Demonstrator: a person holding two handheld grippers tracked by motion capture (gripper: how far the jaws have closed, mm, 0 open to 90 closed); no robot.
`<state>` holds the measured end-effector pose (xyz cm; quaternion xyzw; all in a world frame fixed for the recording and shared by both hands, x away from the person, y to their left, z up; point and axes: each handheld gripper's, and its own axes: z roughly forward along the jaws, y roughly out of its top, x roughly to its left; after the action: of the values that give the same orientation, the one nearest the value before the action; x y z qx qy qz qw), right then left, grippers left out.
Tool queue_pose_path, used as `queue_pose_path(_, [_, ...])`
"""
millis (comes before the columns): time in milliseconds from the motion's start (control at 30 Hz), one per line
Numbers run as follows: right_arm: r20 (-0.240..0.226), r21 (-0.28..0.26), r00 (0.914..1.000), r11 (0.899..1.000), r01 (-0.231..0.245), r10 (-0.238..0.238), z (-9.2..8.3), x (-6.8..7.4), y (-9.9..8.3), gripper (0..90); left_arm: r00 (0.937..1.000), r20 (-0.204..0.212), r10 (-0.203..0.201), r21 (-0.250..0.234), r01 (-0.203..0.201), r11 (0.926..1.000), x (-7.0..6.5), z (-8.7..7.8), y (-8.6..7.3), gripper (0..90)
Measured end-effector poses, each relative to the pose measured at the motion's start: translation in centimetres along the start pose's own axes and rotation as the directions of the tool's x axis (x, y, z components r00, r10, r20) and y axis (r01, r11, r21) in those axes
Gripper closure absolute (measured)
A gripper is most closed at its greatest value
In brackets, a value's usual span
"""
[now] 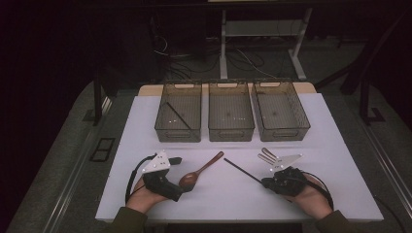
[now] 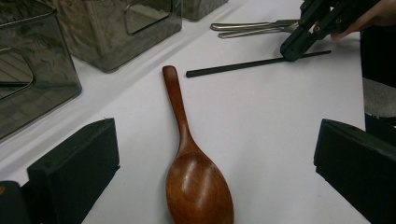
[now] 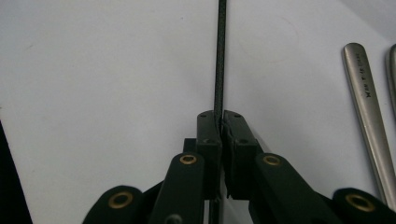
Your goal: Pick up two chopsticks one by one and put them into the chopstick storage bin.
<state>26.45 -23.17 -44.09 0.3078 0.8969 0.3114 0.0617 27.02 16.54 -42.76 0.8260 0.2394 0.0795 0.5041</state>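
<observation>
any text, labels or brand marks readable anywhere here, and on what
One stamped mark, on the steel handle in the right gripper view: too small and blurred to read.
No text on the spoon, the bins, the chopstick or the grippers.

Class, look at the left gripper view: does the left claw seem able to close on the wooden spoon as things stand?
Probably yes. The left claw stands open with the wooden spoon lying flat between its jaws, and nothing lies across it. The right claw is busy apart, shut on the black chopstick.
</observation>
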Motion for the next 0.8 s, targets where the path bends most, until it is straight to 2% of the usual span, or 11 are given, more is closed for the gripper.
queue_pose_path(200, [-0.005, -0.003, 0.9998, 1.0, -0.017, 0.017, -0.1, -0.3, 0.0, 85.2, 1.0, 0.0, 0.0, -0.002, 0.0, 1.0, 0.0, 0.0, 0.0, 0.0])
queue_pose_path(367, [-0.019, -0.045, 0.9984, 0.998, -0.053, 0.053, -0.7, -0.9, 0.0, 85.2, 1.0, 0.0, 0.0, -0.001, 0.0, 1.0, 0.0, 0.0, 0.0, 0.0])
queue_pose_path(800, [-0.031, -0.137, 0.9957, 0.986, -0.091, 0.088, -2.5, -1.7, 0.2, 85.2, 1.0, 0.001, -0.001, -0.001, 0.001, 1.0, 0.0, 0.0, 0.0, 0.0])
